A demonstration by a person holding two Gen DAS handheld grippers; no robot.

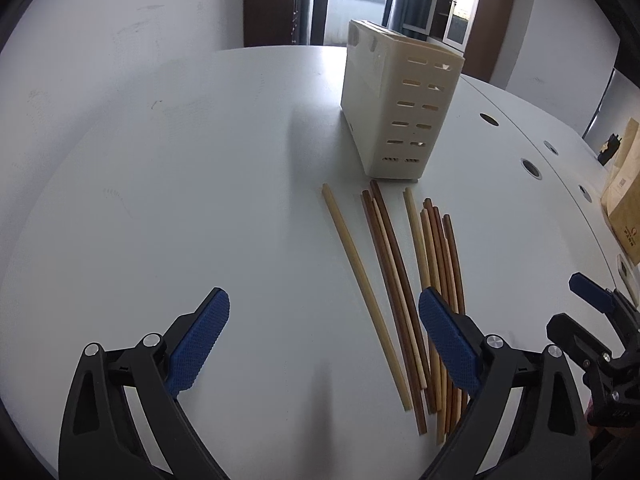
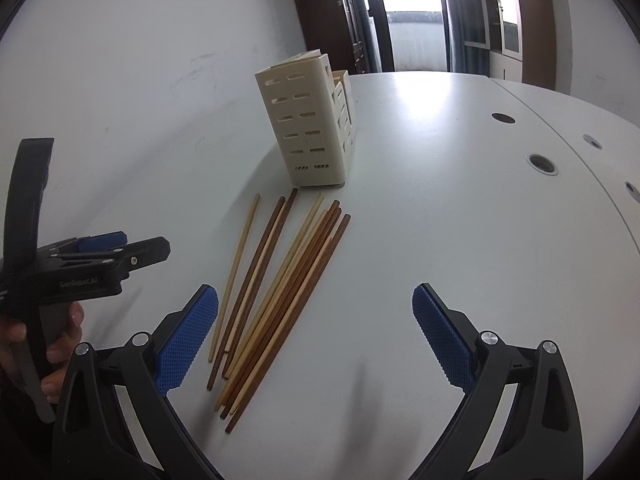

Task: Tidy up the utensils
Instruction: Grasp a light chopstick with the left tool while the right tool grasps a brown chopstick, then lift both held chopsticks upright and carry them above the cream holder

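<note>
Several wooden chopsticks (image 1: 394, 280), some pale and some dark brown, lie loose on the white table (image 1: 180, 200) in a rough fan. Just beyond their far ends stands a cream slotted utensil holder (image 1: 400, 100), upright. My left gripper (image 1: 323, 300) is open low over the table, and its right finger overlaps the chopsticks' near ends. In the right wrist view the chopsticks (image 2: 280, 280) lie left of centre, in front of the holder (image 2: 312, 120). My right gripper (image 2: 315, 296) is open with nothing in it, its left finger beside the chopsticks' near ends. A hand (image 2: 60, 340) holds the left gripper (image 2: 136, 242).
Round cable holes (image 1: 531, 168) run along a seam in the table (image 2: 440, 220) at the right. Cardboard boxes (image 1: 624, 208) stand at the far right edge. A pale wall borders the table on the left. A doorway and dark cabinets are behind.
</note>
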